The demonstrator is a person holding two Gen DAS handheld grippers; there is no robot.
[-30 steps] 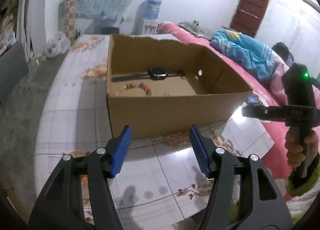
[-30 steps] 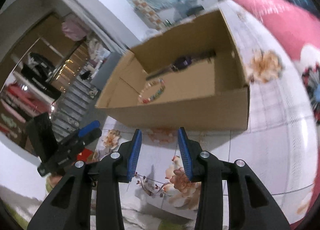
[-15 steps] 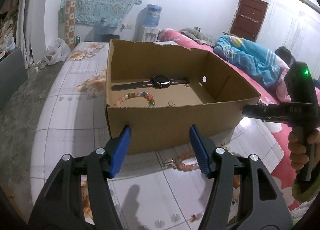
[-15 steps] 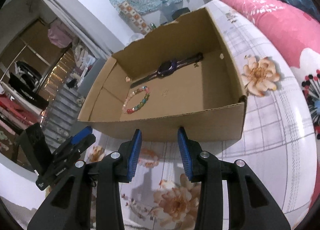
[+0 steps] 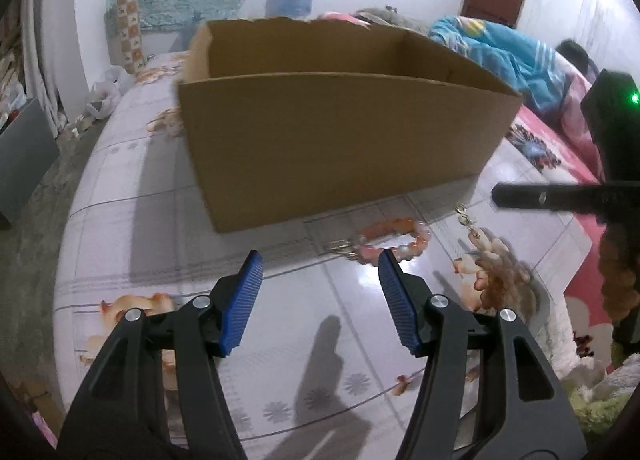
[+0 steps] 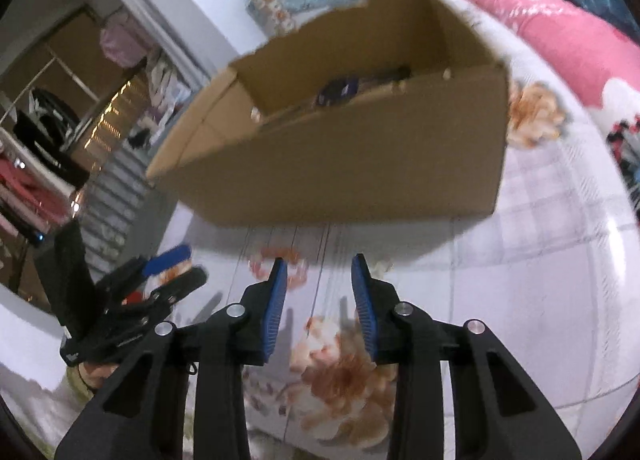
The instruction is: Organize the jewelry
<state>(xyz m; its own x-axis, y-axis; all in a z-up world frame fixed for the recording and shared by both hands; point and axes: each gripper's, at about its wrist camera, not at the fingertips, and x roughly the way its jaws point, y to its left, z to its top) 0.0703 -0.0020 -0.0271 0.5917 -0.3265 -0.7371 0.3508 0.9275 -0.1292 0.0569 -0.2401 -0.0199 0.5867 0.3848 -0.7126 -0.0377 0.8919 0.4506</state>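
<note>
While one bracelet [image 5: 394,238] lies outside the box [image 5: 340,147], both grippers point down at it.
Left gripper [image 5: 320,300] is wide and empty, bracelet at its one o'clock; right gripper [image 6: 319,300] is narrowing, empty.

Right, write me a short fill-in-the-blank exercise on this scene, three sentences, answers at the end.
1. The pink bead bracelet lies on the tablecloth, outside the cardboard ____.
2. Between the jaws of the left gripper there is ____.
3. The pads on the right gripper, whose jaws are closing on nothing, are coloured ____.

Missing words: box; nothing; blue
</note>
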